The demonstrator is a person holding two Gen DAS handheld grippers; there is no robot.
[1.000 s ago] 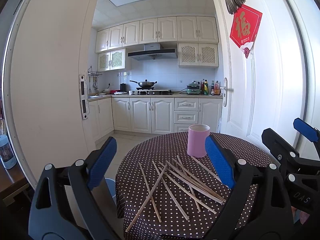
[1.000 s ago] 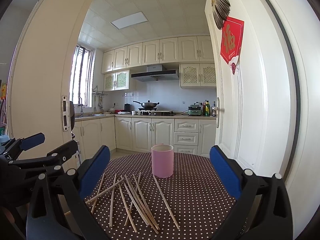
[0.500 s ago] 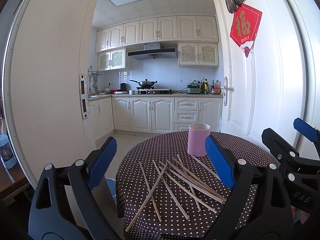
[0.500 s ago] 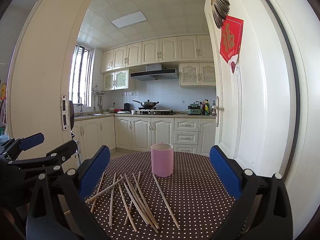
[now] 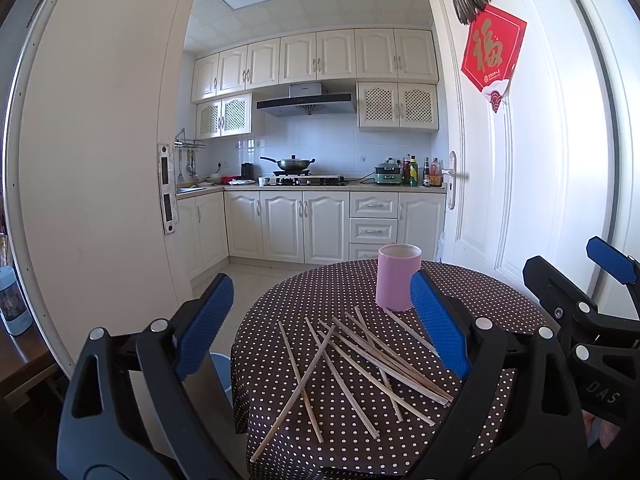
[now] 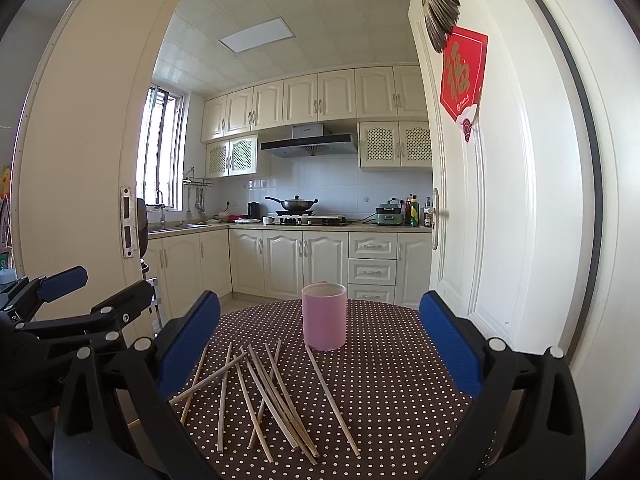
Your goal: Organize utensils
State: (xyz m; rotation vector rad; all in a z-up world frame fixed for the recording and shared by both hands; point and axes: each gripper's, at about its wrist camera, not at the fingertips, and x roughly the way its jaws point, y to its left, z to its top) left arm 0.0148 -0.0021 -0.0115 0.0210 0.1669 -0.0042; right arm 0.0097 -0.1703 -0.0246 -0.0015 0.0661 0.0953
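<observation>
Both grippers' fingers are spread wide and empty: left gripper (image 5: 324,324), right gripper (image 6: 320,344). On the dotted tablecloth (image 6: 392,376), lower centre, the pink cup (image 6: 324,316) stands above the scattered chopsticks (image 6: 272,392), long axes running up-frame, nearer the left.

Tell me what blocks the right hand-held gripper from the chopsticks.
Nothing visible. The right hand-held gripper is open above the loose chopsticks on the table; the cup stands beyond them.
</observation>
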